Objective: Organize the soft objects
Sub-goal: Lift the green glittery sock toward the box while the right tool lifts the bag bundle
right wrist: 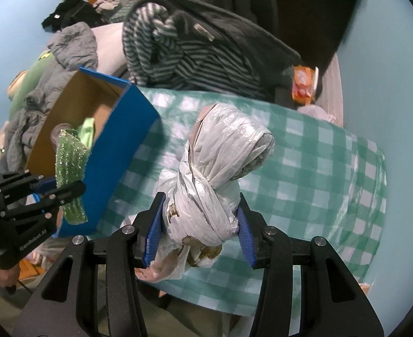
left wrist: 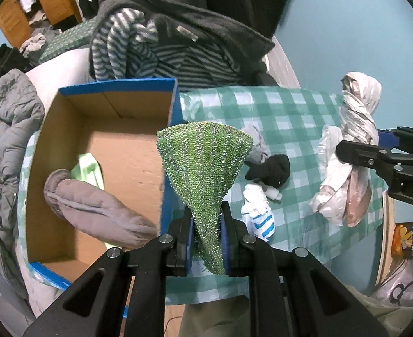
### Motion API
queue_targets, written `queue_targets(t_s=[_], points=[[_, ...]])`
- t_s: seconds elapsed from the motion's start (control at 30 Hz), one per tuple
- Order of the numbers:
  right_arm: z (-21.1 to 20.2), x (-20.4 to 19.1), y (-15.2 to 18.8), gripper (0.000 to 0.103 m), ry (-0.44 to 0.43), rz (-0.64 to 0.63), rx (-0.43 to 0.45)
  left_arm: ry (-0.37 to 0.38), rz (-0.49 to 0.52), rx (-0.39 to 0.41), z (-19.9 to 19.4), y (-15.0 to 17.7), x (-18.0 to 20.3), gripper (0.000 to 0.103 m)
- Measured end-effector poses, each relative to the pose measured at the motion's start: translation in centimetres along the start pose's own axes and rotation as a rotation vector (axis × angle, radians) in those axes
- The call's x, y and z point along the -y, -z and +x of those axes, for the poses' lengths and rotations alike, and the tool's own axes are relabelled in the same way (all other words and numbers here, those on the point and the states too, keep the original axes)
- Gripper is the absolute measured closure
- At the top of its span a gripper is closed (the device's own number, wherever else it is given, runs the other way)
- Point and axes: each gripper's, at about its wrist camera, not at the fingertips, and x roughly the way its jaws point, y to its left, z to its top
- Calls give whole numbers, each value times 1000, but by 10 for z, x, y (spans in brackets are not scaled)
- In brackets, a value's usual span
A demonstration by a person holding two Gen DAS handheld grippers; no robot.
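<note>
- Your left gripper (left wrist: pixel 206 241) pinched the green scrubber cloth (left wrist: pixel 206 168) beside the box (left wrist: pixel 116 87); your right gripper (right wrist: pixel 198 233) clamped the knotted plastic bag (right wrist: pixel 212 174) above the table.
- Grey mitten (left wrist: pixel 94 205) sat boxed; black sock (left wrist: pixel 271 168) and white sock (left wrist: pixel 258 213) remained on the checked cloth (left wrist: pixel 290 112).

A: What is the sparkly green cloth (left wrist: pixel 203 168) doing?

B: It is hanging pinched in the left claw (left wrist: pixel 206 241), fanning out wide at its free end, right by the blue box (left wrist: pixel 172 104).

A: And the knotted grey plastic bag (right wrist: pixel 206 196)?

B: It is sitting squeezed in the right claw (right wrist: pixel 199 236) (crumpled, twisted into a bundle), above the checked surface (right wrist: pixel 318 168).

A: Others?

B: A black sock (left wrist: pixel 271 170) and a white-and-blue one (left wrist: pixel 258 213) are lying on the cloth.
</note>
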Motion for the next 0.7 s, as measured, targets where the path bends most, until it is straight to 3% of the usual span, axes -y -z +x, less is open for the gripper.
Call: queue_targets(t_s=[0.7], points=[[8,-94,-56,56,-103,-184,36,-46,-177,51,-30,13,-79,87]])
